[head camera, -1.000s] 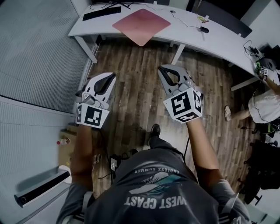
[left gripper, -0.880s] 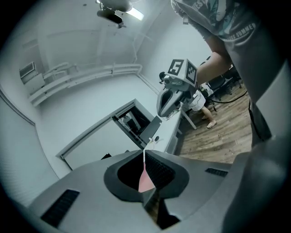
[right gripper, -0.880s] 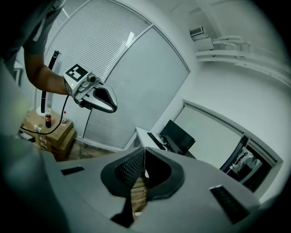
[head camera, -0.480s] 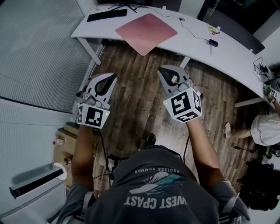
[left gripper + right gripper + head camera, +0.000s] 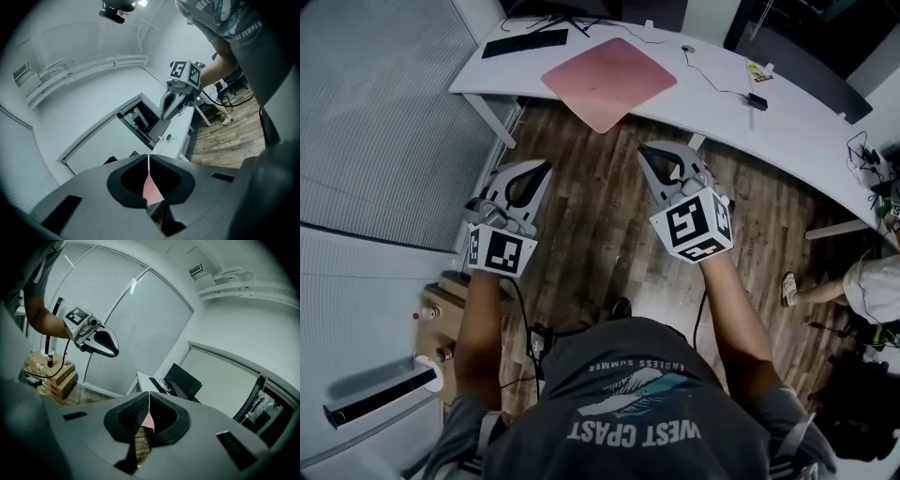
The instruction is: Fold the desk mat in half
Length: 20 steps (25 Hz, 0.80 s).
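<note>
The pink desk mat (image 5: 607,80) lies flat on the white desk (image 5: 797,108), one corner hanging over the near edge. Both grippers are held out over the wooden floor, well short of the desk. My left gripper (image 5: 546,167) is shut with nothing in it, and so is my right gripper (image 5: 645,150). In the left gripper view the closed jaws (image 5: 149,157) point at the desk, and a sliver of the mat (image 5: 151,190) shows between them. The right gripper view shows its closed jaws (image 5: 149,393) and the mat (image 5: 148,420) far ahead.
A black keyboard (image 5: 525,42), a mouse (image 5: 687,49) with its cable and a small black box (image 5: 757,100) lie on the desk. Cardboard boxes (image 5: 441,300) with bottles stand at the left by the blinds. A seated person (image 5: 874,281) is at the right.
The desk and mat have drawn nearer in the head view as I walk toward them. Both grippers stay shut and keep their pose in front of me.
</note>
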### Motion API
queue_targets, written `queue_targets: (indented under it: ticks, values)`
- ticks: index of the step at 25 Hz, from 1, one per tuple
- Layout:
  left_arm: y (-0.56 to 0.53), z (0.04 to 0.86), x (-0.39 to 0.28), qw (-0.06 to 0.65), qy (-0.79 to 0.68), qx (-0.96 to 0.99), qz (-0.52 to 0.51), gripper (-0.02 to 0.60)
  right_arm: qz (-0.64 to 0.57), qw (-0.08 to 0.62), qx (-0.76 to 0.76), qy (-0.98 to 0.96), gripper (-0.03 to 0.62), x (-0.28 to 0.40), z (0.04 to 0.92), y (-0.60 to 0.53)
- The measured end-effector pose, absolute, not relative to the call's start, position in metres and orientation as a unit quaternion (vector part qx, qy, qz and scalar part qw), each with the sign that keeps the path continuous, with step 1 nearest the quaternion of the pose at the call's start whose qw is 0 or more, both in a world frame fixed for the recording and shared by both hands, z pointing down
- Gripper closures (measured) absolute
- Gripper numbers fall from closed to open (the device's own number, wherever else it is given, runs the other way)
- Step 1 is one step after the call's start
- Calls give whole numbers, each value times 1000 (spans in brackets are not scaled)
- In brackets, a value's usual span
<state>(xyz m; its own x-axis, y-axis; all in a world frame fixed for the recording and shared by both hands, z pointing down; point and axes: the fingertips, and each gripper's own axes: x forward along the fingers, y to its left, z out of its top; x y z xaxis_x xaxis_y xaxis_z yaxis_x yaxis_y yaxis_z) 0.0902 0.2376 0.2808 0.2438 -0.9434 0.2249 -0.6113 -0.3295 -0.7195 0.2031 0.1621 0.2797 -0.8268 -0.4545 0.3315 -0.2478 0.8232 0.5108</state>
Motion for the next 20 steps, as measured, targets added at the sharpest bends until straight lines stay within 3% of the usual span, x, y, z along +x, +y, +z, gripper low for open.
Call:
queue_targets:
  ticks: [20]
  values:
    - [108, 299, 58, 281, 439, -803, -290, 555, -202, 270, 272, -901, 566, 186, 298, 70]
